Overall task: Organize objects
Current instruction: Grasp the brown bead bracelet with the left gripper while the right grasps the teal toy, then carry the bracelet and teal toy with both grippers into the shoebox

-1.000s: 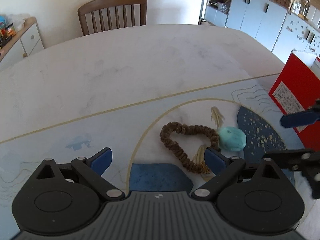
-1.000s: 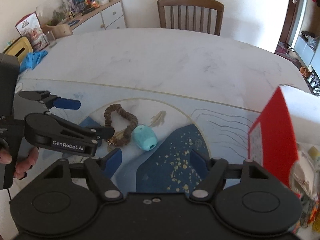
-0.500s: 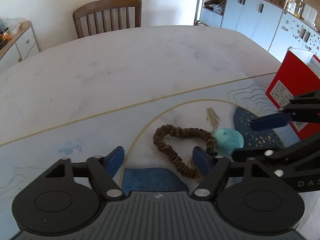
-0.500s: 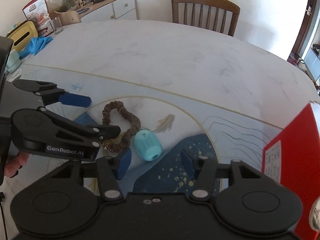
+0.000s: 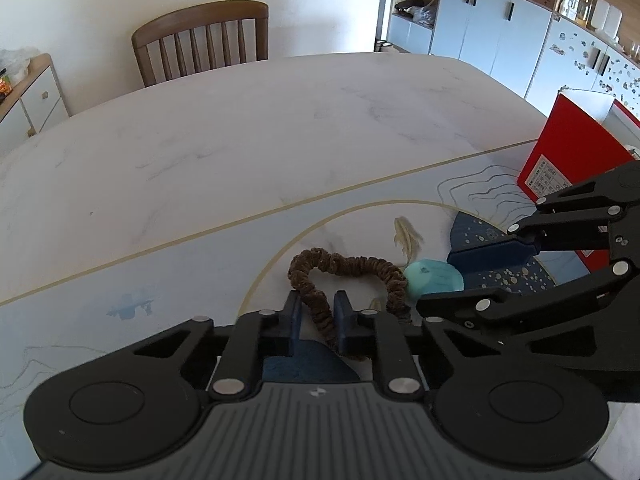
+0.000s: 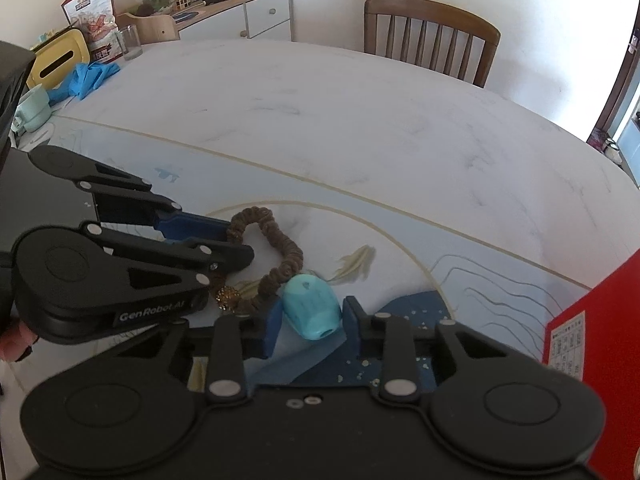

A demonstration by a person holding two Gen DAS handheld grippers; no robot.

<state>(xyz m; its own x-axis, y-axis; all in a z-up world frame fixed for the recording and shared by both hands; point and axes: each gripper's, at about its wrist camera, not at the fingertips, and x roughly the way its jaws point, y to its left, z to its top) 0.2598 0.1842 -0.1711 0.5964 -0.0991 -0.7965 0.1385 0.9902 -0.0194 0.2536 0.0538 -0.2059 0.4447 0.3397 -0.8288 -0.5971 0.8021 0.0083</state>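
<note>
A brown scrunchie [image 5: 352,266] lies in a loop on the printed mat [image 5: 160,280], with a gold bead [image 6: 226,294] at its near end. My left gripper [image 5: 316,320] is shut on the near strand of the scrunchie [image 6: 280,244]. Touching the loop's right side is a small teal rounded object [image 6: 310,308] with a hole in its near end. My right gripper [image 6: 312,318] straddles it. Its jaws are closing, and the blue pads [image 6: 274,320] meet its two sides. In the left wrist view the teal object [image 5: 434,282] sits between the right gripper's fingers.
A red box [image 5: 568,148] stands at the mat's right edge. A wooden chair [image 5: 200,40] is at the table's far side. At the far left are a yellow tissue box [image 6: 56,60], a blue cloth [image 6: 88,78], a glass [image 6: 130,42] and a mint cup [image 6: 34,106].
Both pairs of jaws have closed in from wide open: the left onto the scrunchie strand, the right around the teal object. The right gripper has come down and closer to the teal object.
</note>
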